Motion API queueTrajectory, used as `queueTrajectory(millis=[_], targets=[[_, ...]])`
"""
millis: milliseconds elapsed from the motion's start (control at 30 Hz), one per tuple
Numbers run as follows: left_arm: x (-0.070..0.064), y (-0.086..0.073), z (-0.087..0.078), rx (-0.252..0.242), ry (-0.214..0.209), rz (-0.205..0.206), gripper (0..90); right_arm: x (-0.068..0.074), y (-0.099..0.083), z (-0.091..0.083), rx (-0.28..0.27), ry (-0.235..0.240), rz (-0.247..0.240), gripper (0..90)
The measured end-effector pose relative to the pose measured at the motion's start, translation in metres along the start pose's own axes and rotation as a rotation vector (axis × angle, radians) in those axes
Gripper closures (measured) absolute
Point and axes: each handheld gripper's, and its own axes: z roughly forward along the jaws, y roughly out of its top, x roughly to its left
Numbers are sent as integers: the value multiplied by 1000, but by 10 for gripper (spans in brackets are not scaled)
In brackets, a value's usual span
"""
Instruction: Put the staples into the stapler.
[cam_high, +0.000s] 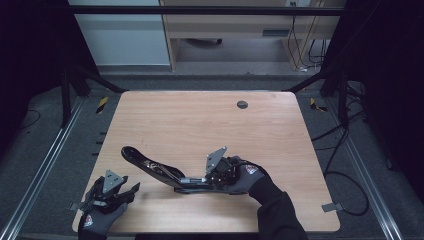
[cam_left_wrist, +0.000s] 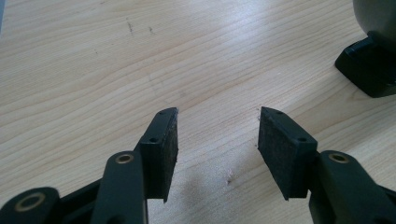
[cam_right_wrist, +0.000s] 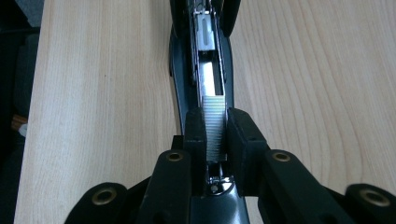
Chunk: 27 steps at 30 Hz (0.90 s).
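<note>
Right gripper (cam_right_wrist: 215, 133) pinching a staple strip (cam_right_wrist: 215, 126) inside the opened stapler (cam_high: 155, 170), lying mid-table (cam_high: 200, 120). Left gripper (cam_left_wrist: 217, 140) resting near the front-left corner, jaws gaping, holding nothing.

black stapler (cam_high: 160, 172) holding a silver ribbed staple strip (cam_right_wrist: 215, 123); pale wood-grain table (cam_high: 200, 120); black grippers' pads (cam_left_wrist: 166, 144)

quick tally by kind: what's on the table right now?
Stapler, lying opened out: 1
Strip of staples, held over the stapler's channel between the right gripper's jaws: 1
Grippers, counting the open left gripper: 2
Total: 4
</note>
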Motion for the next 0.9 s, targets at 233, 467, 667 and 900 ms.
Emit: queueTrajectory(millis=[233,467,667,900], targets=[[0,0,0,-2,1,1,475,-1,3,-2,5,-10,-11,785],[0,0,0,0,0,1,475,-2,2,0,1,1,-5,785],[0,0,0,1,-1,1,475,-4,2,-2,-20,2,4,785],[0,0,0,0,-1,2,475,-6,2,-1,-8,20,-10,785]])
